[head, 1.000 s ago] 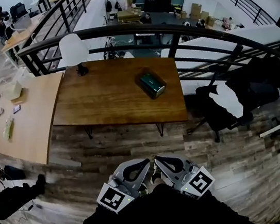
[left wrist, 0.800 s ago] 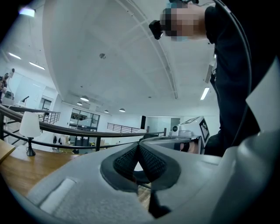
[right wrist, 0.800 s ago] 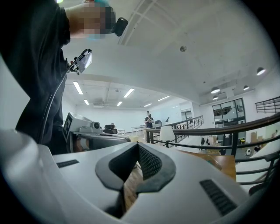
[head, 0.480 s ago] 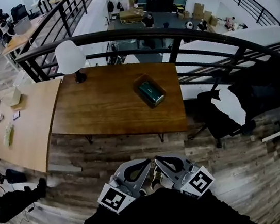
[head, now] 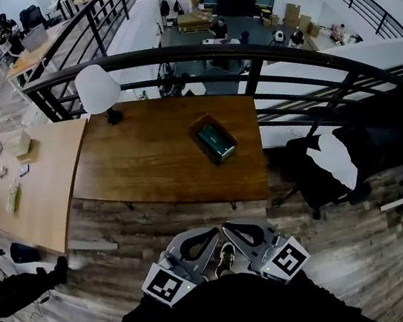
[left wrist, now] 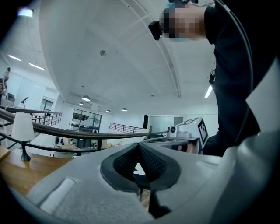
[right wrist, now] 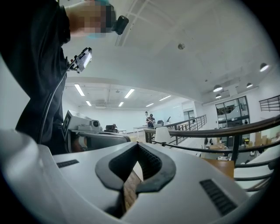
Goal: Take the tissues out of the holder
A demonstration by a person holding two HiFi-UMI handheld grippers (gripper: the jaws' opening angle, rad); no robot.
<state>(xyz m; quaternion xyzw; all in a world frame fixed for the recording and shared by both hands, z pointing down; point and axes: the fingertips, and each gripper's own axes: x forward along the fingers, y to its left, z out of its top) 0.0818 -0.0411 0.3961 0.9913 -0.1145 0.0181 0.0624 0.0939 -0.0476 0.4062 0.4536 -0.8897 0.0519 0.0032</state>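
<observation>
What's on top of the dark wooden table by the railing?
The dark wooden table bears a dark green rectangular tissue holder right of centre and a white-shaded lamp at its far left corner. Any tissues inside the holder are too small to make out.

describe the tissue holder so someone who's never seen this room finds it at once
Find the dark brown wooden table that stands by the curved black railing. On its right half lies the tissue holder, a low dark green box turned at an angle to the table's edges. The only other thing on that table is a lamp with a white shade at the far left corner.
</observation>
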